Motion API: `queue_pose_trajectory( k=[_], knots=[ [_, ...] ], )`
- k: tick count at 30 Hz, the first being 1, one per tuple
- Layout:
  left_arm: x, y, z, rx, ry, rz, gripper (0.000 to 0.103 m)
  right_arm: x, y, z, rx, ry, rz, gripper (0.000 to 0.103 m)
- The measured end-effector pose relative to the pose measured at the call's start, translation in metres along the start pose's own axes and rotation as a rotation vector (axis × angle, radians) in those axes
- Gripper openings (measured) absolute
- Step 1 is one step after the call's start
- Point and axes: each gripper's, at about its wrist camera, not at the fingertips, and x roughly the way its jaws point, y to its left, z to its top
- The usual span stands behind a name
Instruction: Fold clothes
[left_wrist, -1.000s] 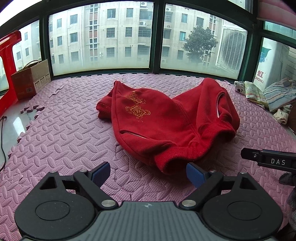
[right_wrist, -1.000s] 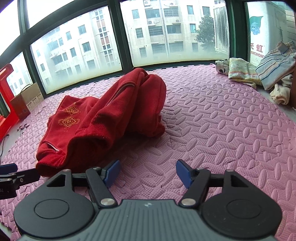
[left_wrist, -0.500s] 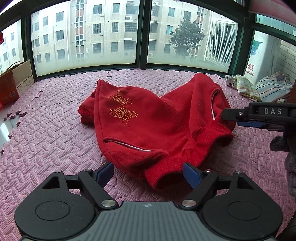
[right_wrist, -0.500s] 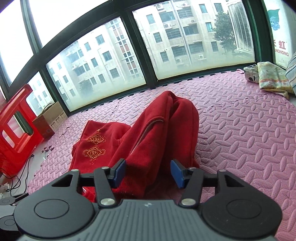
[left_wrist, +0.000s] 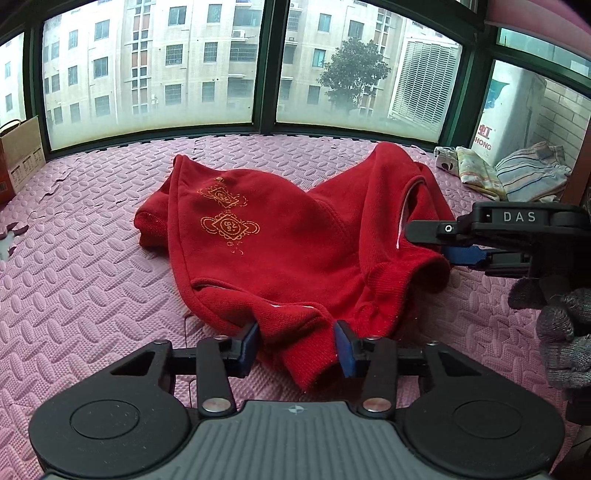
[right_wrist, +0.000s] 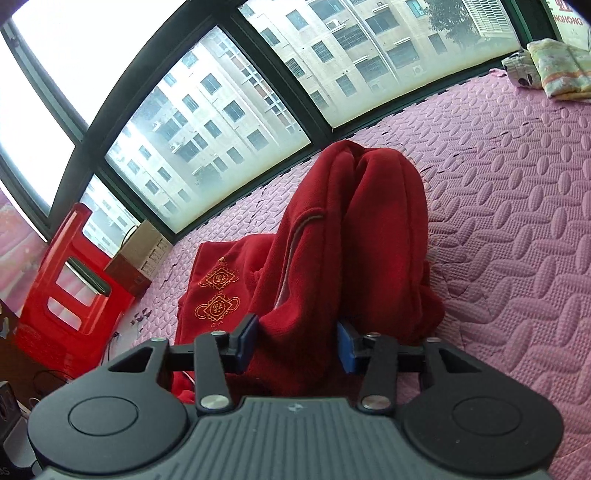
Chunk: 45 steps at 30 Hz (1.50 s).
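Note:
A red sweatshirt (left_wrist: 280, 243) with gold embroidery lies crumpled on the pink foam mat (left_wrist: 81, 280). My left gripper (left_wrist: 297, 341) is open, its blue pads on either side of the ribbed cuff at the garment's near edge. My right gripper (right_wrist: 295, 341) is open around another bunched part of the sweatshirt (right_wrist: 351, 236), fabric between the pads. In the left wrist view the right gripper (left_wrist: 443, 243) shows from the side at the garment's right hem, held by a grey-gloved hand (left_wrist: 554, 317).
Folded striped and patterned clothes (left_wrist: 517, 173) lie at the far right of the mat by the window. A cardboard box (left_wrist: 18, 155) stands at the far left. A red plastic chair (right_wrist: 70, 295) stands beyond the mat's left edge.
Both grippers have moved in onto the sweatshirt. Each pair of jaws has narrowed, and fabric now sits between the pads of each.

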Motion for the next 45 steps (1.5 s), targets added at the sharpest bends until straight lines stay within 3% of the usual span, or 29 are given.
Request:
queue_pose_trajectory(
  k=[5,14,16,18,20,23,35,37,38,39,42,45],
  knots=[
    [-0.01,0.0,-0.003,-0.013,-0.015,0.008,0.049,-0.014,0.007,0.0,-0.023,-0.036,-0.001,0.021],
    [-0.005,0.003,-0.007,-0.023,0.006,-0.002,0.054,-0.042,0.023,-0.005,-0.116,-0.083,-0.087,0.02],
    [-0.001,0.005,-0.008,-0.038,0.019,-0.007,0.05,-0.042,0.024,-0.008,-0.144,-0.072,-0.128,0.019],
    [0.0,0.007,-0.009,-0.047,0.019,-0.011,0.037,-0.041,0.023,-0.013,-0.163,-0.063,-0.153,0.019],
    [-0.004,0.009,-0.01,-0.05,0.01,-0.015,0.026,-0.042,0.023,-0.015,-0.164,-0.051,-0.15,0.019],
    [-0.015,0.014,-0.009,-0.062,-0.009,-0.027,0.018,-0.05,0.028,-0.017,-0.188,-0.048,-0.129,0.018],
    [-0.101,0.022,-0.026,-0.038,-0.052,-0.103,0.013,-0.116,0.062,-0.039,-0.309,0.047,0.045,0.018],
    [-0.117,0.023,-0.035,-0.035,-0.043,-0.117,0.013,-0.127,0.068,-0.049,-0.329,0.089,0.065,0.018],
    [-0.124,0.024,-0.039,-0.032,-0.038,-0.127,0.003,-0.133,0.07,-0.055,-0.34,0.113,0.074,0.018],
    [-0.131,0.025,-0.044,-0.027,-0.032,-0.136,0.0,-0.138,0.073,-0.061,-0.352,0.137,0.082,0.018],
    [-0.146,0.026,-0.06,-0.001,-0.002,-0.142,0.0,-0.149,0.074,-0.078,-0.357,0.206,0.092,0.018],
    [-0.15,0.029,-0.071,0.01,0.032,-0.135,0.0,-0.156,0.069,-0.074,-0.354,0.194,0.07,0.018]
  ],
)
